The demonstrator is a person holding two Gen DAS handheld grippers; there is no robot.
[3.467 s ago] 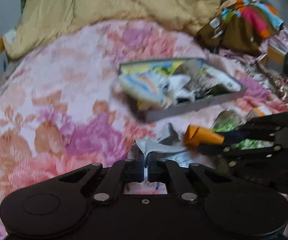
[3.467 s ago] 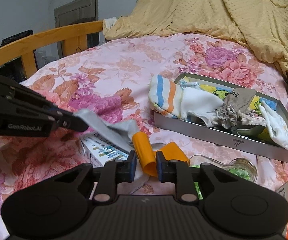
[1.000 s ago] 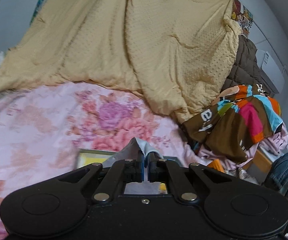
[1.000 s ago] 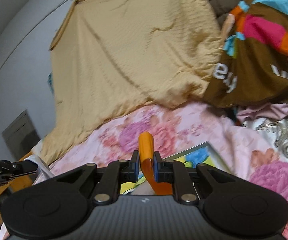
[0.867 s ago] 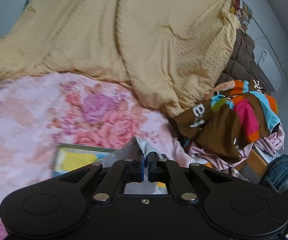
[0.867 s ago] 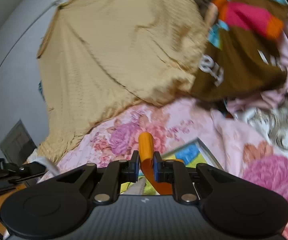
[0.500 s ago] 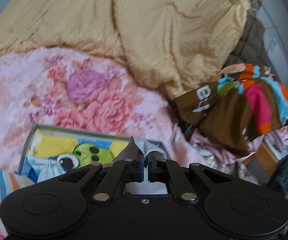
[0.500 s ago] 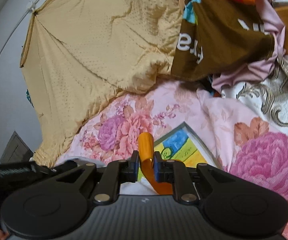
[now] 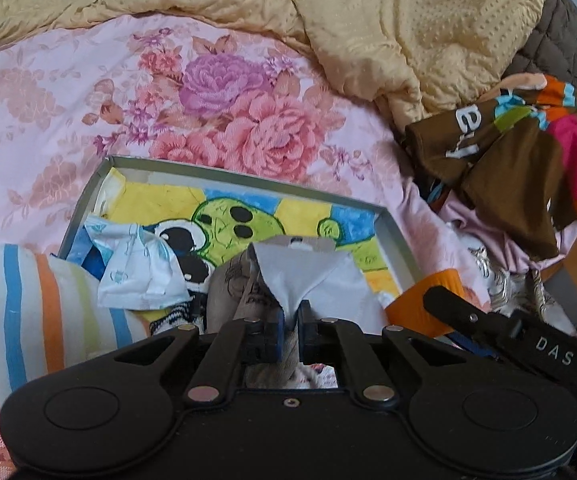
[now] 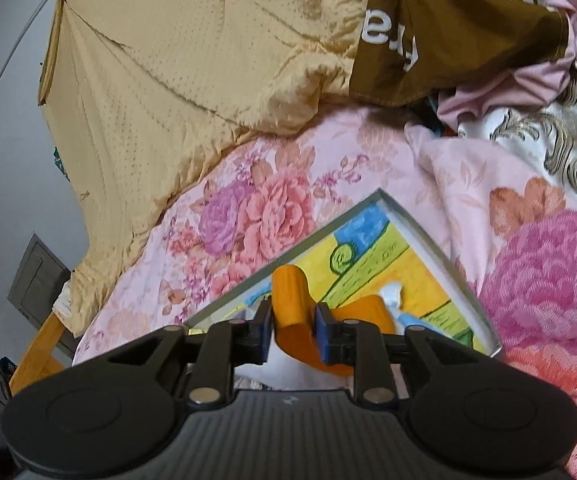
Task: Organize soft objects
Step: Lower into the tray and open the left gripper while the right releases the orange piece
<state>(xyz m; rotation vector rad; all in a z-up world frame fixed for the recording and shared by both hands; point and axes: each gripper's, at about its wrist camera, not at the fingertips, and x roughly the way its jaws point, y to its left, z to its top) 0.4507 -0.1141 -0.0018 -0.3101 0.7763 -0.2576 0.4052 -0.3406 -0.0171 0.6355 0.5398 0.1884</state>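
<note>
The grey cloth [image 9: 308, 276] sits at lower centre of the left wrist view, pinched at its lower edge between the blue pads of the left gripper [image 9: 288, 330]. The jaws of that gripper stand nearly together and are beginning to part, with the cloth between them. The cloth fans upward from the pads and hangs over the shallow grey tray [image 9: 392, 236].

The tray floor carries a cartoon print in yellow, blue and green. Inside the tray, at left, lies a crumpled white cloth with a pale blue pattern [image 9: 140, 264]. A striped sock in blue, orange and green bands [image 9: 44, 312] drapes over the left wall of the tray onto the floral bedsheet [image 9: 48, 100].

The orange fabric [image 10: 292, 300] stands at lower centre of the right wrist view, between the pads of the right gripper [image 10: 294, 330]. Those jaws are opening; the fabric remains between them and reaches both pads, above the tray [image 10: 432, 244]. In the left wrist view the same orange fabric [image 9: 420, 300] appears at lower right, beside the black finger of the right gripper.

A yellow quilt [image 9: 408, 20] fills the upper part of the left wrist frame. A brown garment with multicoloured patches [image 9: 520, 160] lies at the right edge.
</note>
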